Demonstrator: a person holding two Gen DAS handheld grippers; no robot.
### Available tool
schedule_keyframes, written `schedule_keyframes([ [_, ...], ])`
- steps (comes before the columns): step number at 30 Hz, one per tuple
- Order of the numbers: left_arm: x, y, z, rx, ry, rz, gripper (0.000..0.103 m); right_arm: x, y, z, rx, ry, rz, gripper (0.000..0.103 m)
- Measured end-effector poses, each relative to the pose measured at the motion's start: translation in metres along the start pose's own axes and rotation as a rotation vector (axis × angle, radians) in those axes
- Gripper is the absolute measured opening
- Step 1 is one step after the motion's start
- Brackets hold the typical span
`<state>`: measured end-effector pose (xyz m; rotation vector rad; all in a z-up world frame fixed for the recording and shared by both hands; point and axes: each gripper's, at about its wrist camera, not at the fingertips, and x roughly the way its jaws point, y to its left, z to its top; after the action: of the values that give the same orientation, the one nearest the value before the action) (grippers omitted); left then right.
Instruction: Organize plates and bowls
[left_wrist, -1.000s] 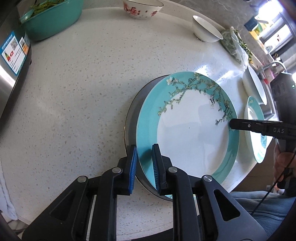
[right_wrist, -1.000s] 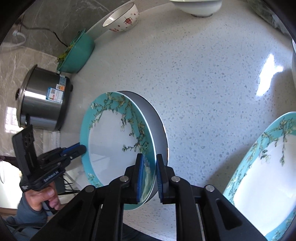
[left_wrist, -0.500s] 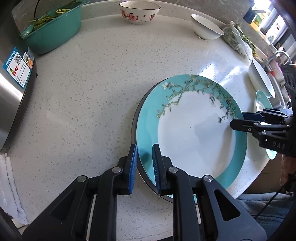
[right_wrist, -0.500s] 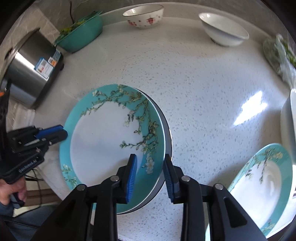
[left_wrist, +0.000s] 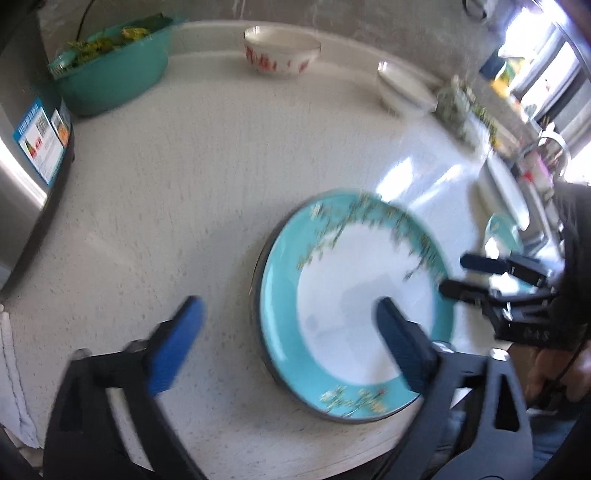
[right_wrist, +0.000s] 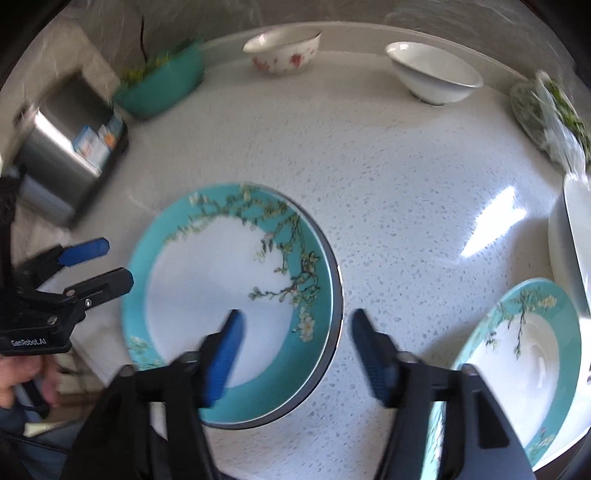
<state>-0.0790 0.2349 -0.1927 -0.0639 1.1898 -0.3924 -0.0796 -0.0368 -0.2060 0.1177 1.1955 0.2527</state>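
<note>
Bowls (right_wrist: 436, 79) — beyond stacked plate (right_wrist: 229, 295)

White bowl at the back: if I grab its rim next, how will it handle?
The white bowl looks glazed and glossy, so probably rigid, breakable and slick against the pads. It flares wide from a narrow foot, so a sideways push may tip it. It looks empty, so probably light.
</note>
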Motion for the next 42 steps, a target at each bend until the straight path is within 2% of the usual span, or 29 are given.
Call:
schedule_keyframes([
  [1, -0.005, -0.003, 0.004, -0.003, -0.018, -0.017, 0.103, -0.012, -0.008, -0.002, 0.034, -0.030, 0.059, 0.084],
  [2, -0.010, -0.008, 0.010, -0.001, -0.031, -0.043, 0.103, -0.020, -0.014, -0.003, 0.058, -0.051, 0.116, 0.085],
  [3, -0.014, -0.018, 0.017, 0.007, -0.044, -0.089, 0.103, -0.032, -0.024, -0.005, 0.095, -0.073, 0.213, 0.085],
  [5, -0.021, -0.034, 0.026, 0.025, -0.061, -0.169, 0.103, -0.049, -0.043, -0.012, 0.153, -0.100, 0.338, 0.085],
  [6, -0.024, -0.050, 0.031, 0.044, -0.075, -0.235, 0.103, -0.061, -0.058, -0.017, 0.193, -0.129, 0.406, 0.085],
  [9, -0.025, -0.091, 0.036, 0.088, -0.080, -0.346, 0.103, -0.095, -0.108, -0.033, 0.289, -0.205, 0.524, 0.086],
  [11, -0.019, -0.119, 0.039, 0.112, -0.059, -0.367, 0.103, -0.113, -0.140, -0.046, 0.322, -0.248, 0.545, 0.087],
  [15, 0.013, -0.168, 0.038, 0.090, 0.057, -0.404, 0.103, -0.134, -0.214, -0.077, 0.393, -0.284, 0.571, 0.092],
  [19, 0.053, -0.213, 0.022, 0.091, 0.134, -0.346, 0.102, -0.129, -0.285, -0.109, 0.464, -0.250, 0.558, 0.092],
  [21, 0.067, -0.226, 0.015, 0.069, 0.144, -0.326, 0.102, -0.119, -0.316, -0.124, 0.497, -0.214, 0.556, 0.091],
  [24, 0.082, -0.237, 0.006, 0.045, 0.157, -0.270, 0.102, -0.104, -0.341, -0.131, 0.522, -0.170, 0.587, 0.089],
  [28, 0.097, -0.237, 0.000, 0.000, 0.165, -0.228, 0.101, -0.088, -0.355, -0.131, 0.492, -0.115, 0.625, 0.084],
  [30, 0.102, -0.235, -0.006, -0.008, 0.172, -0.218, 0.097, -0.079, -0.356, -0.128, 0.476, -0.084, 0.652, 0.079],
  [33, 0.110, -0.236, -0.009, -0.018, 0.179, -0.216, 0.094, -0.073, -0.353, -0.129, 0.458, -0.060, 0.670, 0.079],
  [35, 0.115, -0.236, -0.011, -0.027, 0.187, -0.231, 0.082, -0.069, -0.352, -0.128, 0.452, -0.047, 0.679, 0.078],
  [42, 0.133, -0.243, -0.012, -0.013, 0.211, -0.260, 0.060, -0.059, -0.346, -0.130, 0.419, -0.002, 0.697, 0.069],
])
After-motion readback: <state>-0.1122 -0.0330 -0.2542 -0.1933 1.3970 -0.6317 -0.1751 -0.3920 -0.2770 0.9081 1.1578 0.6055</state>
